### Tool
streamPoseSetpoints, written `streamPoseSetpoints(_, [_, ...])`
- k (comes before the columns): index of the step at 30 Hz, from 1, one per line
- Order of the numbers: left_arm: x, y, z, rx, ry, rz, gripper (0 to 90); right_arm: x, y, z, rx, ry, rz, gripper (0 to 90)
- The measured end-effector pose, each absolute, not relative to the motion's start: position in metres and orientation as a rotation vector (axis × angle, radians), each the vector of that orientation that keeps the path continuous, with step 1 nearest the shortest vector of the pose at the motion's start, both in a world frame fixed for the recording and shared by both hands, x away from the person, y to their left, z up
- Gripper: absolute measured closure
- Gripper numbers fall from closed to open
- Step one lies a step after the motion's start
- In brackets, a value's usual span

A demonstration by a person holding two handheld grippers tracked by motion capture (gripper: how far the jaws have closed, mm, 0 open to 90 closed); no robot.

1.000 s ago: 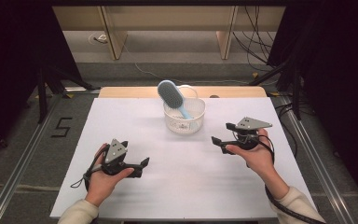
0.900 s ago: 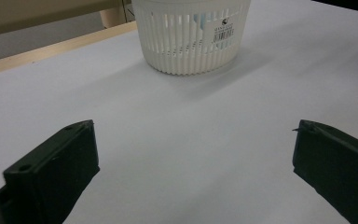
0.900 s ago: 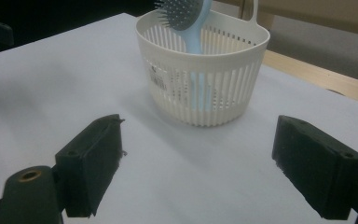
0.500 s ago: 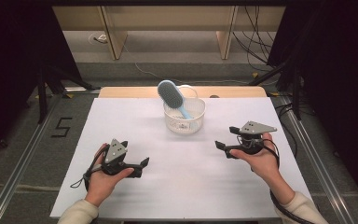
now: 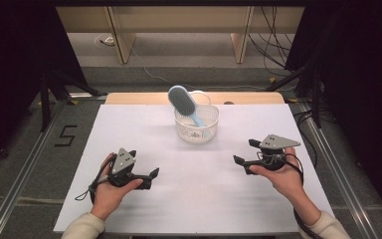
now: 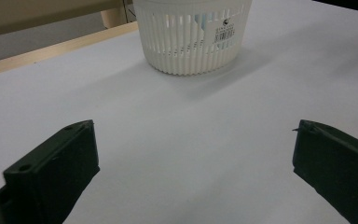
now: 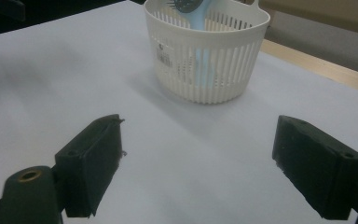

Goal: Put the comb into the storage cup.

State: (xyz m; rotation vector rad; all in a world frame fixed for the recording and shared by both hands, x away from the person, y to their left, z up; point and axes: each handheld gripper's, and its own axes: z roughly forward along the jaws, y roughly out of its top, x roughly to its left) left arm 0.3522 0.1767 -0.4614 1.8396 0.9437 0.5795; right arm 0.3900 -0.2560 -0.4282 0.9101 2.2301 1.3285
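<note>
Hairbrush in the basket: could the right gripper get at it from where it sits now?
Probably yes. The right gripper is open, bare table lies between it and the basket, and the hairbrush head sticks out above the rim.

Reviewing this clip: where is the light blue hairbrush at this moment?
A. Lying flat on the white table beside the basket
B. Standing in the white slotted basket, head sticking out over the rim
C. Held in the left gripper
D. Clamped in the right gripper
B. The hairbrush stands handle down in the basket, head leaning out over the rim, while the left gripper and right gripper are open and apart from it.
</note>
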Motion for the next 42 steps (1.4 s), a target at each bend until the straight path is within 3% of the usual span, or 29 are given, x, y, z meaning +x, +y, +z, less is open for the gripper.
streamPoseSetpoints(42, [0.352, 0.177, -0.462, 1.845, 0.943, 0.582, 0.0, 0.361, -0.281, -0.440, 0.908, 2.234, 1.297, 16.9])
